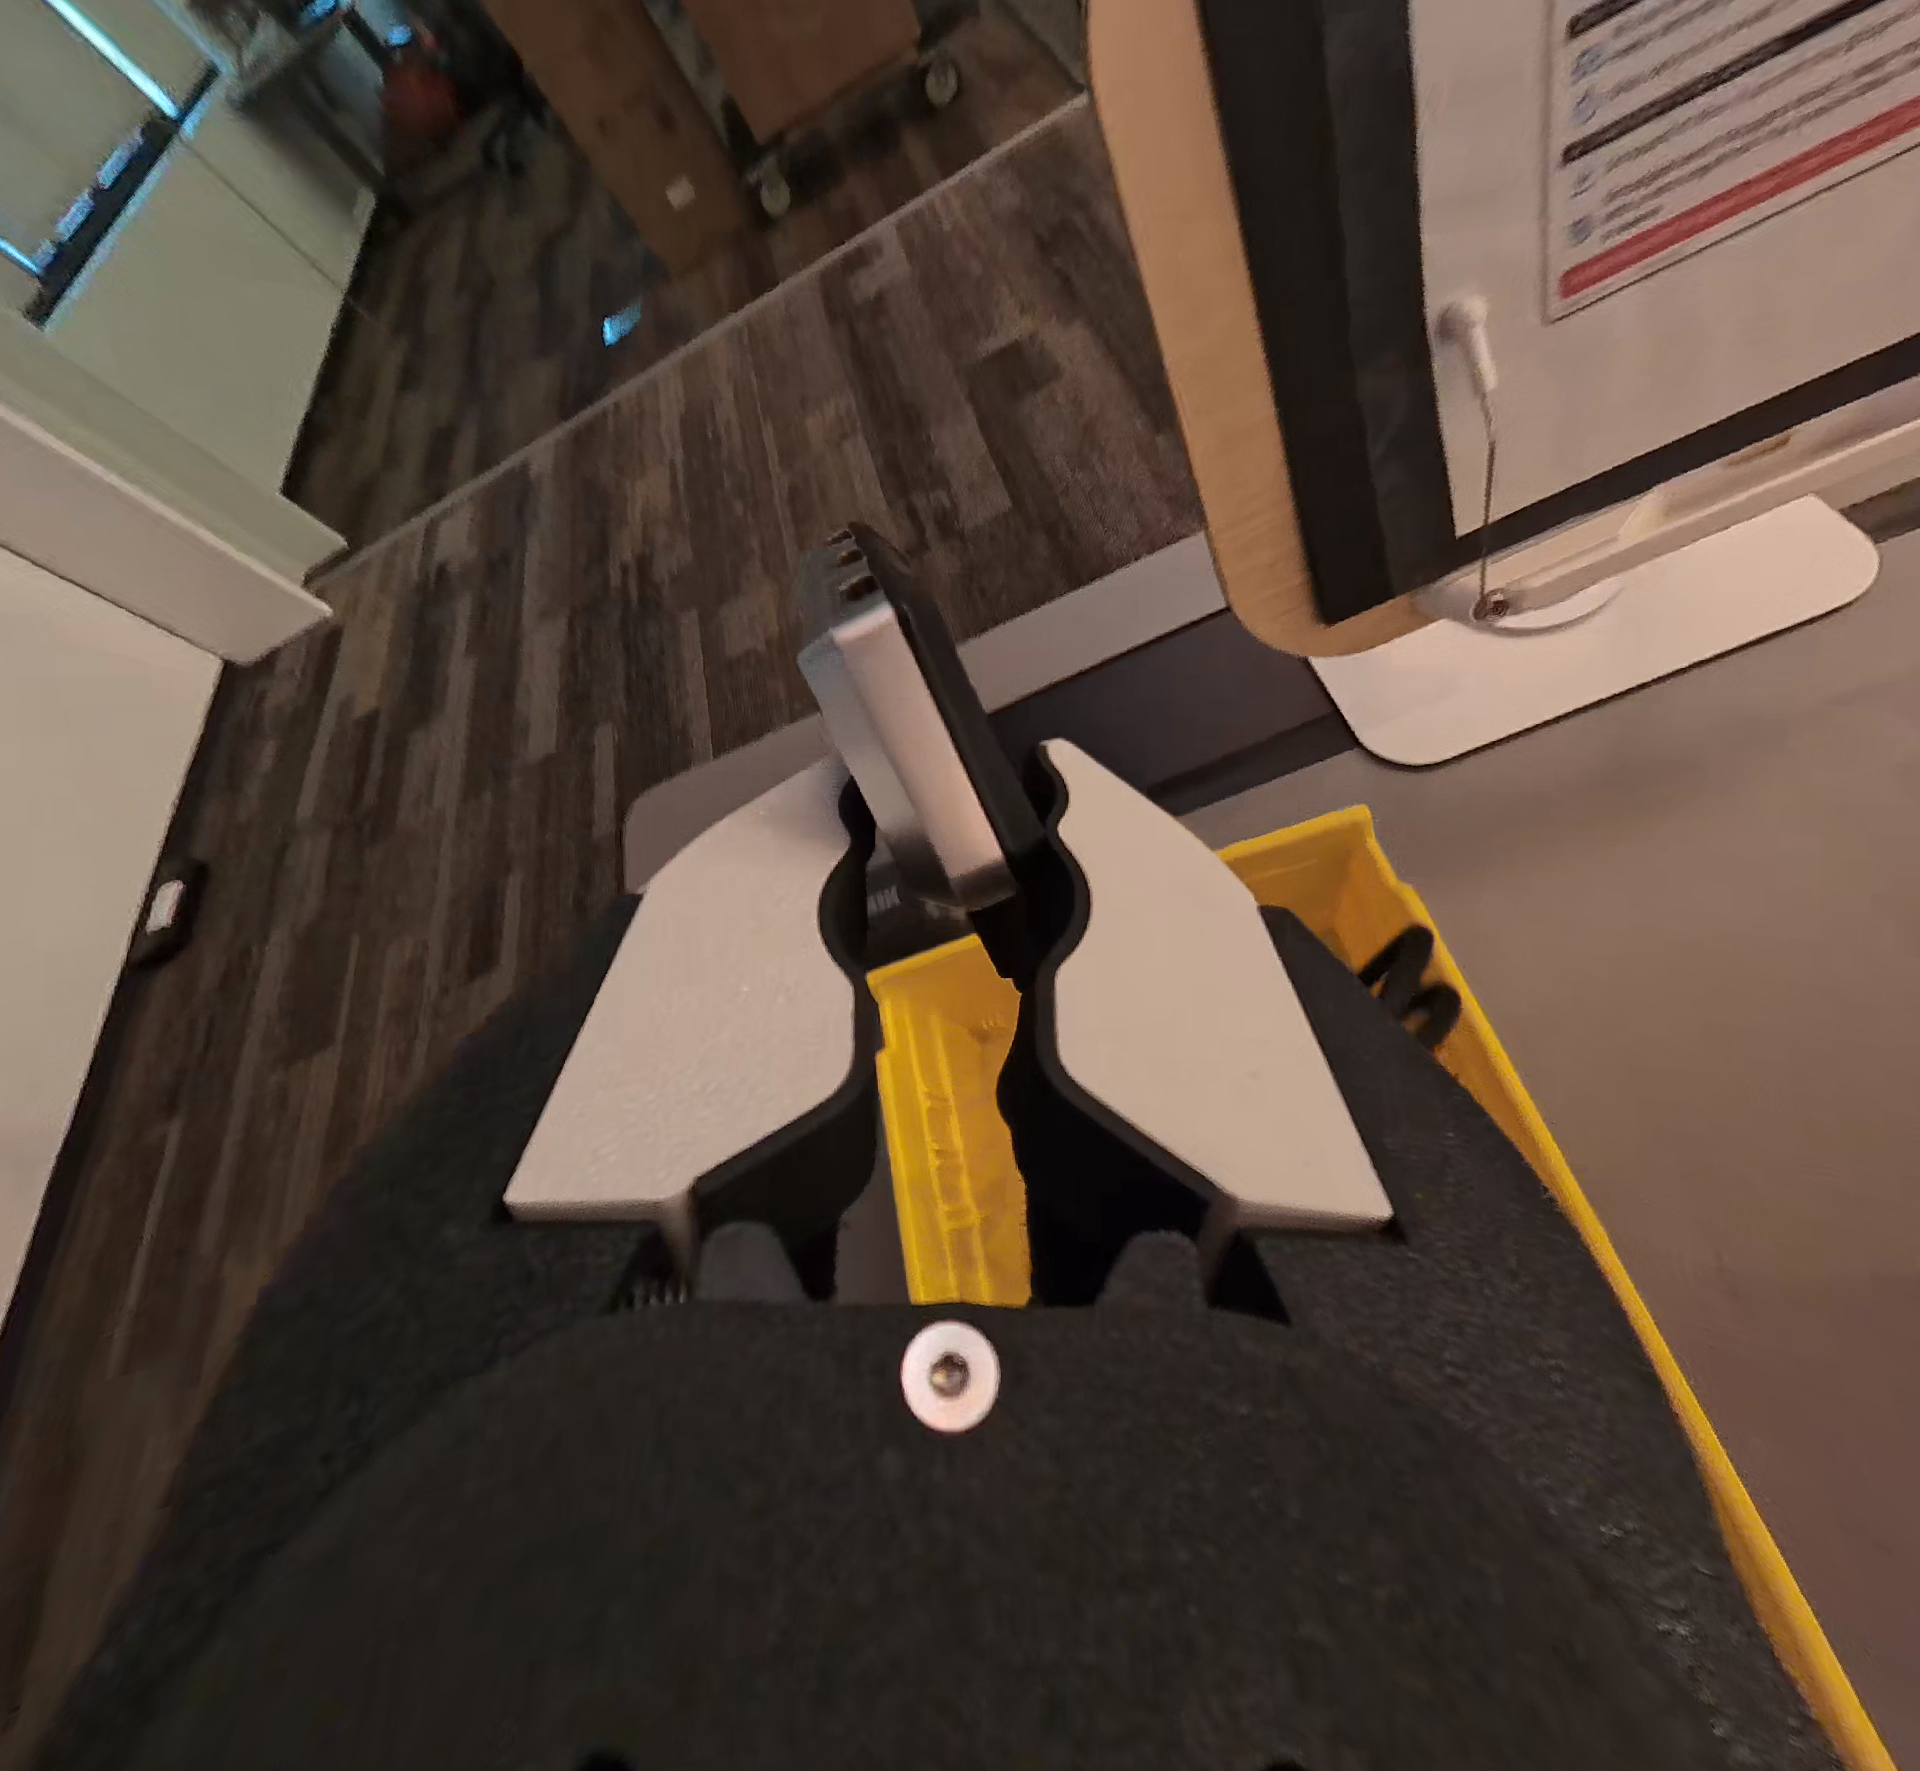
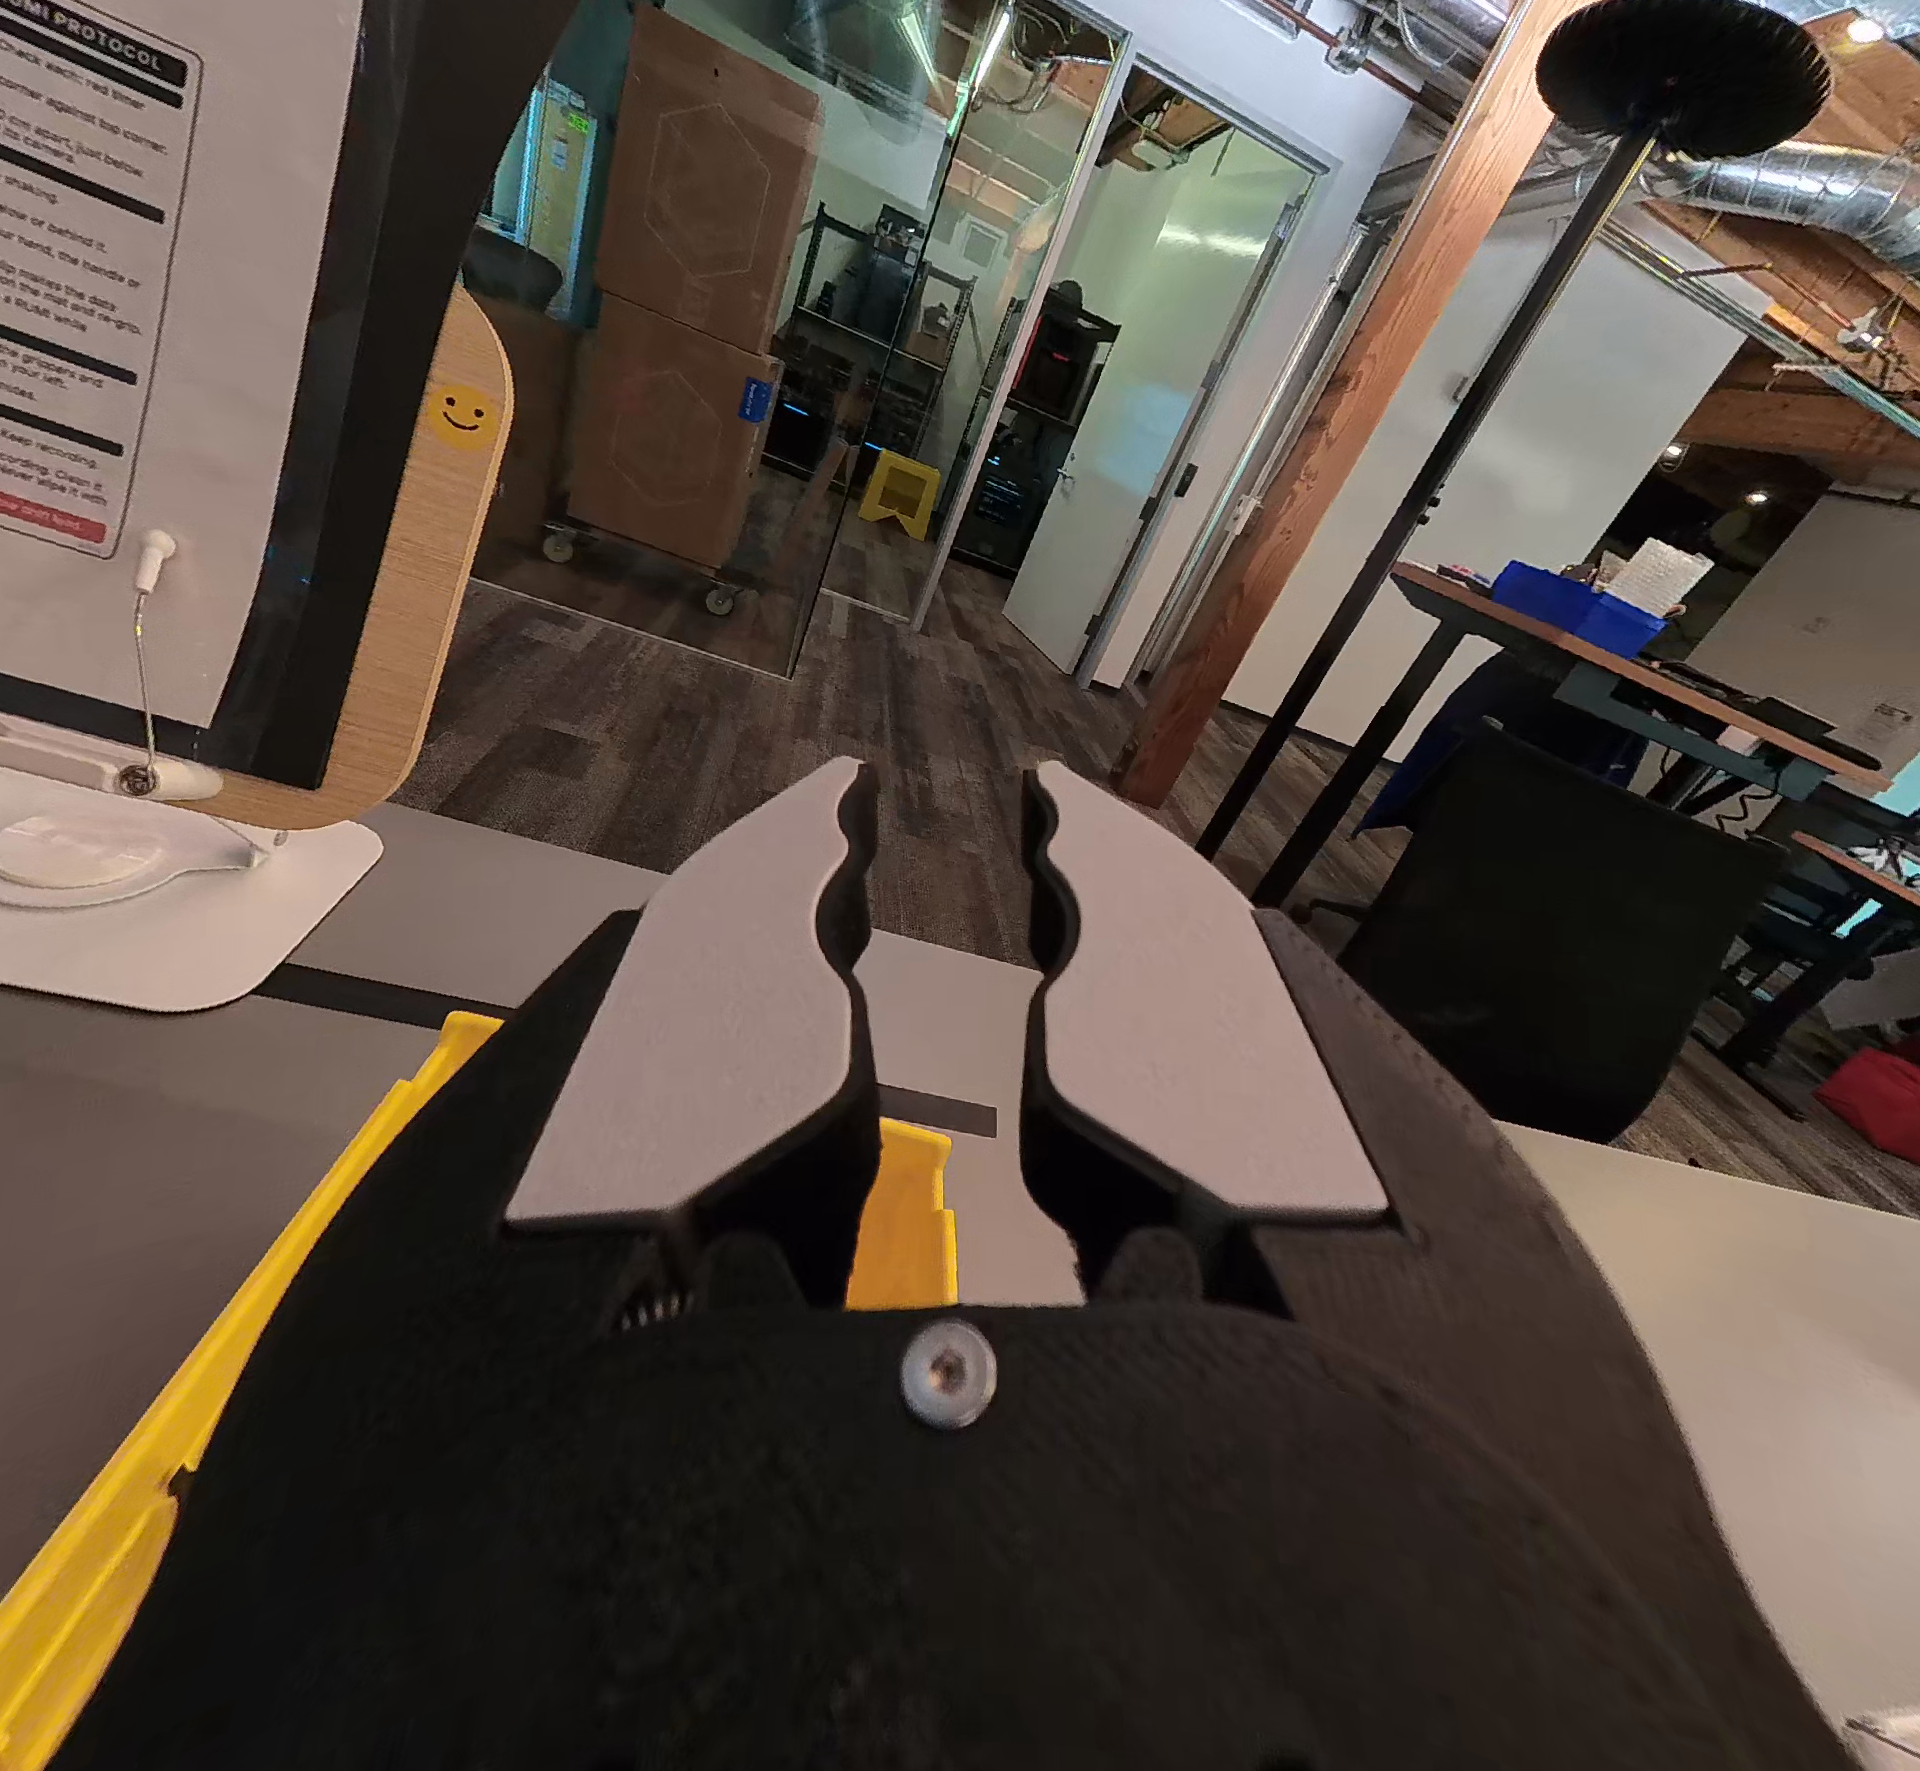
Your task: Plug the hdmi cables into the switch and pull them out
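Office space w/ dark wood-look floor (image 1: 582, 578), glass partitions and cardboard boxes on casters (image 2: 686, 350) in the bkgd; exposed ducts overhead in right wrist view. Grey tabletop (image 1: 1662, 1046) carries a yellow tray (image 1: 1340, 890) and a white stand base (image 1: 1558, 672) holding an upright panel w/ a printed sheet (image 1: 1714, 59).

Left gripper (image 1: 951, 848): jaws nearly closed, clamped on the switch (image 1: 914, 734), a slim silver-and-black box. It's held up off the tabletop, tilted, far end pointing away over the table edge toward the floor. No cable visibly plugged in from this angle; ports can't be made out.

Right gripper (image 2: 945, 848): jaws parted w/ a clear gap, nothing between them. It hovers above the tray's (image 2: 208, 1306) far-right corner, pointing out past the tabletop edge toward a black chair (image 2: 1538, 942) and a wooden post (image 2: 1382, 350).

HDMI cables: a bit of black coiled cord (image 1: 1403, 983) shows in the tray by the left gripper's right finger; can't tell if that's one of them.
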Motion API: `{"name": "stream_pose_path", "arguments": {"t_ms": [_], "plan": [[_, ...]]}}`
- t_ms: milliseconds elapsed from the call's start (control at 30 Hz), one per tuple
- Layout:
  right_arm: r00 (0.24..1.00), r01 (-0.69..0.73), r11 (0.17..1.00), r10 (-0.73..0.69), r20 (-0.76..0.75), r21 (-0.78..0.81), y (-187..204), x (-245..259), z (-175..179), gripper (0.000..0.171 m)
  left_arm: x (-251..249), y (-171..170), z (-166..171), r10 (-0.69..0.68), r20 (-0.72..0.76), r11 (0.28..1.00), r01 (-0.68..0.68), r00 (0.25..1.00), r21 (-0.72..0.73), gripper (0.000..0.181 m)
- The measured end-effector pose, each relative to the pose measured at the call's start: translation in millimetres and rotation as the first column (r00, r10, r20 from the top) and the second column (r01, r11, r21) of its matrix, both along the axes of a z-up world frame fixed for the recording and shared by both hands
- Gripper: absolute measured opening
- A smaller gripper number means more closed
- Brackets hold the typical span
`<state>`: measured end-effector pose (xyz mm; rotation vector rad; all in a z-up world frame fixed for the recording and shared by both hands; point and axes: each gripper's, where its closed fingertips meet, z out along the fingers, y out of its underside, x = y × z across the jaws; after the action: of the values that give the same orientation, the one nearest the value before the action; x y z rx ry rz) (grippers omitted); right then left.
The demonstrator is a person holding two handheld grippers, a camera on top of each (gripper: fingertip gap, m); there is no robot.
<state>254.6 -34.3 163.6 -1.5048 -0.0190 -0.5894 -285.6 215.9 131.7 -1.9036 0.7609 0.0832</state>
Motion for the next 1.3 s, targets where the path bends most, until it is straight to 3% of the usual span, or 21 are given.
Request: {"name": "stream_pose_path", "arguments": {"t_ms": [167,367,500,600,767,867,967,1100,1300], "plan": [[1.0,-0.012,1.0,0.012,0.005,-0.009,3.0,-3.5,-1.9,0.027,23.3,-22.2,56.6,-0.105,0.039,0.986,0.099,0.994,0.134,0.025],[0.999,-0.029,0.999,0.03,0.033,-0.032,9.6,-12.8,-5.2,0.027,89.6,-80.5,138.9,-0.346,0.007,0.9,0.33,0.938,0.284,0.024],[0.997,-0.047,0.997,0.05,0.051,-0.053,14.3,-19.6,-8.4,0.027,151.4,-133.0,150.4,-0.551,-0.022,0.801,0.536,0.834,0.267,0.024],[0.996,-0.059,0.996,0.064,0.068,-0.073,16.2,-24.3,-10.7,0.027,193.2,-164.3,106.7,-0.668,-0.097,0.717,0.673,0.738,0.181,0.024],[0.992,-0.088,0.993,0.094,0.086,-0.072,13.7,-31.0,-8.1,0.027,238.8,-206.0,-21.5,-0.826,-0.198,0.545,0.838,0.528,-0.038,0.023],[0.99,-0.103,0.993,0.108,0.085,-0.064,11.8,-31.0,-6.2,0.027,253.5,-223.1,-78.5,-0.841,-0.331,0.479,0.874,0.428,-0.085,0.023],[0.991,-0.11,0.992,0.114,0.068,-0.066,12.1,-27.6,-7.5,0.027,266.4,-231.7,-116.7,-0.815,-0.448,0.452,0.887,0.367,-0.095,0.022],[0.991,-0.113,0.99,0.118,0.057,-0.085,14.2,-23.4,-12.1,0.027,276.9,-231.7,-161.9,-0.771,-0.544,0.481,0.862,0.33,-0.158,0.022],[0.991,-0.124,0.99,0.127,0.044,-0.073,12.4,-19.7,-10.7,0.027,282.6,-233.3,-219.1,-0.751,-0.634,0.451,0.844,0.184,-0.29,0.022]]}}
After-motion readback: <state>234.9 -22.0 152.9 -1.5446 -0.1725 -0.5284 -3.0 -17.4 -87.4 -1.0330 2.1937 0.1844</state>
